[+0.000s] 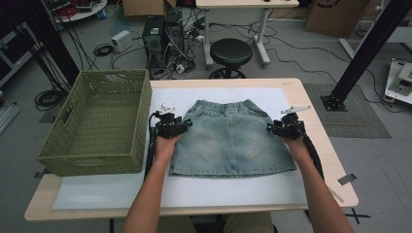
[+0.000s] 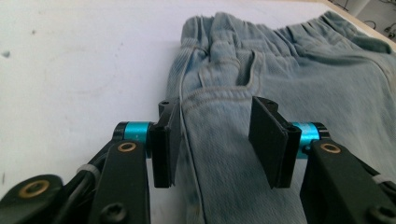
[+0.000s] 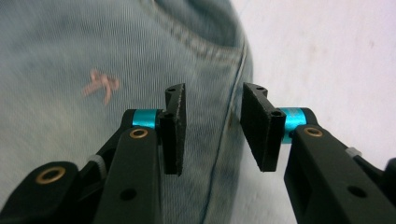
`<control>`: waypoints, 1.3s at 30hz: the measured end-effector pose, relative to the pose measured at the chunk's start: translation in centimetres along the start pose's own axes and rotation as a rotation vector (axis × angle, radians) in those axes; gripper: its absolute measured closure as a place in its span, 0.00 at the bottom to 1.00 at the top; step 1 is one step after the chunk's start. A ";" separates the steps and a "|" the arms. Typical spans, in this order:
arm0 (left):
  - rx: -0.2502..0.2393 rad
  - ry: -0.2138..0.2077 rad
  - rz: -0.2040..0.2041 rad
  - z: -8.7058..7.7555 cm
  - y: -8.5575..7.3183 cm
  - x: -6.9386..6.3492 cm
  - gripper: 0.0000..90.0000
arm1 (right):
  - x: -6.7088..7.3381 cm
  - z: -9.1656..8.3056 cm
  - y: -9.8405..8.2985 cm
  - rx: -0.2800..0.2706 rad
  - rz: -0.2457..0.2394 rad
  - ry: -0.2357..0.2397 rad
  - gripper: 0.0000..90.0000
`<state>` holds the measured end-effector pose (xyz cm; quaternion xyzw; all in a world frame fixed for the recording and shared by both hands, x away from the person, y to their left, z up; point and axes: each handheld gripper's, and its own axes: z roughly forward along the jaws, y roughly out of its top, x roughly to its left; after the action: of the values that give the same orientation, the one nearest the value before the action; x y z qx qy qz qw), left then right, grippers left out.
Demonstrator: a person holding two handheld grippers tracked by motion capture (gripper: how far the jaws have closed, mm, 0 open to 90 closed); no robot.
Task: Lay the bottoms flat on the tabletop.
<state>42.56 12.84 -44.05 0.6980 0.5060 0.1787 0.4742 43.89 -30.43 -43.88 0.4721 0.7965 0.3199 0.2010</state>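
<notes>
A light blue denim skirt [image 1: 231,141] lies flat on the white mat, waistband toward the far side. My left gripper [image 1: 187,124] rests at the skirt's left edge near the waist. In the left gripper view its jaws stand apart [image 2: 217,107] over the side seam and pocket of the skirt [image 2: 289,84], and the pads press on nothing. My right gripper [image 1: 270,128] sits at the skirt's right edge. In the right gripper view its jaws [image 3: 214,93] are apart above the right side seam of the skirt [image 3: 93,70], near a small pink embroidered bow [image 3: 100,86].
A green woven basket [image 1: 141,116] stands empty at the table's left end, close to my left gripper. The white mat [image 1: 194,189] covers most of the wooden table. Behind the table are a black stool [image 1: 231,51], cables and computer boxes on the floor.
</notes>
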 end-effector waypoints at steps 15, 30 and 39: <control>-0.001 -0.020 -0.026 -0.4 -0.4 0.2 0.55 | -1.2 -0.7 0.1 0.028 0.035 -0.034 0.96; 0.149 -0.043 -0.051 0.4 -1.3 0.5 0.86 | -1.1 -0.3 -0.9 0.042 0.099 0.028 0.66; 0.137 -0.036 -0.106 -0.2 -1.6 0.9 0.94 | -1.9 -1.3 -1.9 0.016 0.113 0.068 0.95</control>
<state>41.95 13.75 -45.49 0.7041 0.5447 0.1057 0.4432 42.75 -33.15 -44.22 0.5068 0.7774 0.3403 0.1514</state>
